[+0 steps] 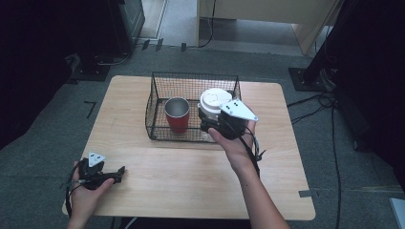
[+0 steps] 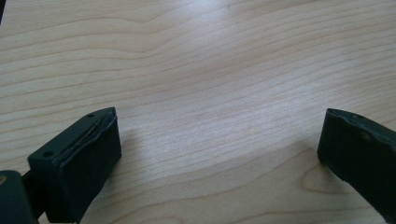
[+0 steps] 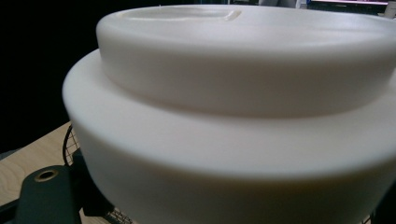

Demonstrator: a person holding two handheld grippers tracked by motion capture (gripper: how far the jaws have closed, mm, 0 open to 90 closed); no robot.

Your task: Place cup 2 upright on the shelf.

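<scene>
Room: we see a grey carpeted floor with cables, dark stands at the edges, and a light wooden tabletop (image 1: 191, 181) in the middle.
Left gripper: our left gripper (image 1: 122, 171) rests low at the near left corner of the tabletop; in the left gripper view its jaws stand wide apart over bare wood, released and holding nothing.
Basket: a black wire basket (image 1: 157, 95) sits at the far middle of the tabletop.
Red cup: a red cup (image 1: 177, 115) with a metal rim stands upright in the left half of the basket.
White cup: a white lidded cup (image 1: 214, 101) stands in the right half of the basket, just beside the red cup; in the right gripper view its lid (image 3: 243, 60) looms very close.
Right gripper: our right gripper (image 1: 210, 125) is at the near right of the basket, up against the white cup. We cannot tell whether its jaws are clenched on the cup or merely around it.
Progress: we judge the work to concern the white cup and the basket. Both cups are inside the basket; whether the white one is being set down or taken out, we cannot tell. What seems left is to let go or to lift clear.
Writing: we can read no brand, label or lettering; the lid bears only a moulded outline.
</scene>
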